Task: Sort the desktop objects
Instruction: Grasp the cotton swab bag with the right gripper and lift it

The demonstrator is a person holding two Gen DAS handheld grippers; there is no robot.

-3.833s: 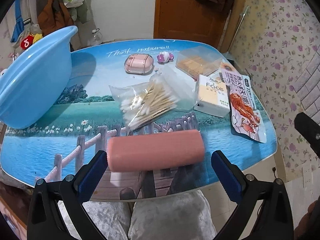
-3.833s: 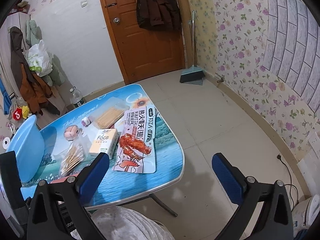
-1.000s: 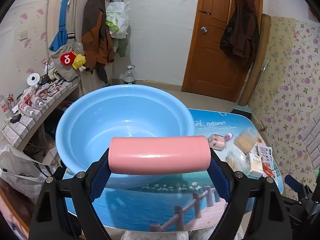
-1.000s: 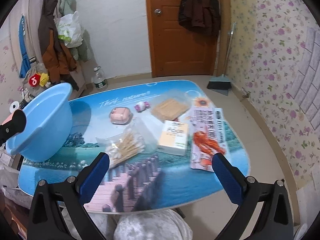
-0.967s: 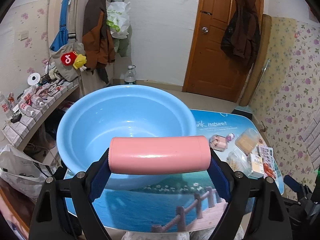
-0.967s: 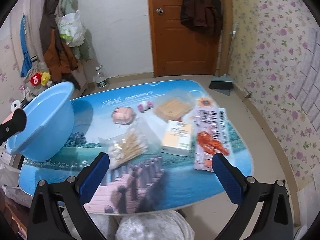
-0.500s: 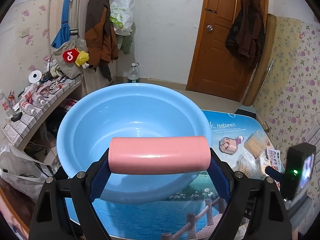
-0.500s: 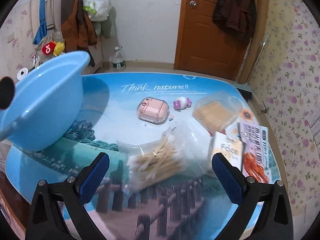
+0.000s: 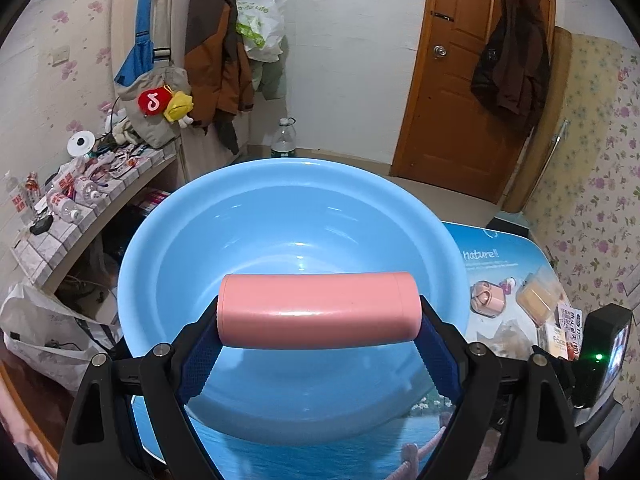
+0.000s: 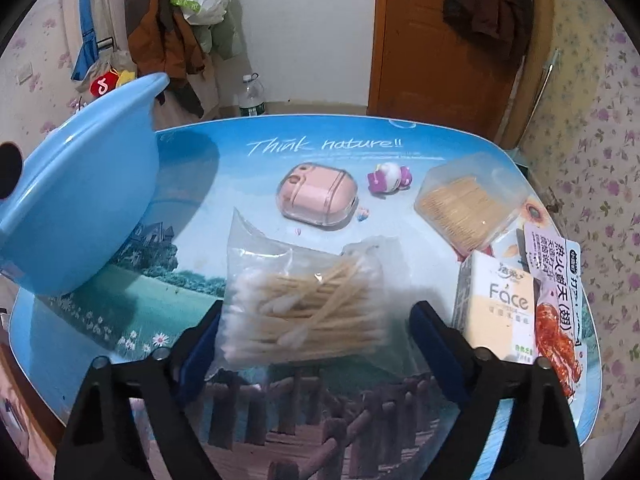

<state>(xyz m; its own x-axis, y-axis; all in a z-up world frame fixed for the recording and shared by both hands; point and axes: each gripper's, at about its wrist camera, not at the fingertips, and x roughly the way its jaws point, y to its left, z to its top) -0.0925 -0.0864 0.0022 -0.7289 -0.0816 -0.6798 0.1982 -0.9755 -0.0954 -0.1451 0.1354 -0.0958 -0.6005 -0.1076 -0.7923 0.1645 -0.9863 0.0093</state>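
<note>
Behind my tabletop there's a brown wooden door [image 9: 460,92] with a dark jacket [image 9: 510,48] hanging on it, and a plastic water bottle [image 10: 251,98] standing on the floor against the white wall. Off to my left the coats [image 9: 218,40] share a hook with a white plastic bag [image 9: 258,20] and a grey bag [image 9: 150,108] with a red and a yellow plushie [image 9: 176,106] on it. Below that a tiled shelf [image 9: 60,236] is cluttered with small bottles, and the right wall has floral wallpaper [image 10: 612,140].
</note>
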